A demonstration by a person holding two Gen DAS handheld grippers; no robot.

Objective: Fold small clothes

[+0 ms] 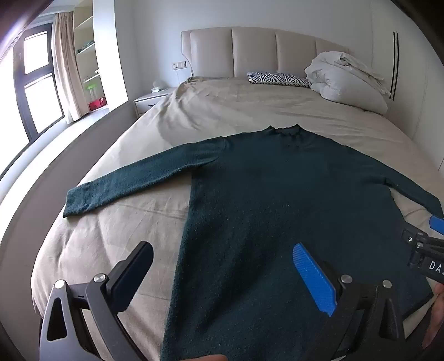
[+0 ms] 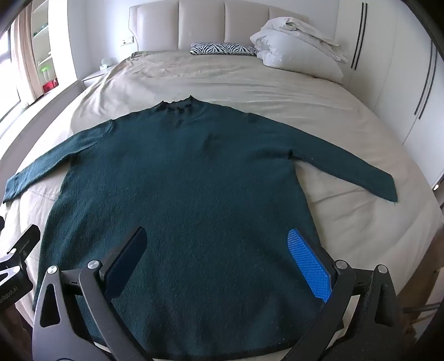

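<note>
The dark teal knitted long-sleeved sweater (image 2: 177, 177) lies flat on the beige-sheeted bed (image 2: 277, 91), collar toward the padded cream headboard (image 2: 202, 25), both sleeves spread outward. Bare sheet borders the sweater on each side and beyond the collar, up to the zebra-print pillow (image 2: 222, 48) and the crumpled white duvet (image 2: 297, 47). The left gripper (image 1: 222, 277) hovers with fingers spread wide above the sweater's left edge. The right gripper (image 2: 224, 261) hovers likewise spread, holding nothing, above the hem region.
</note>
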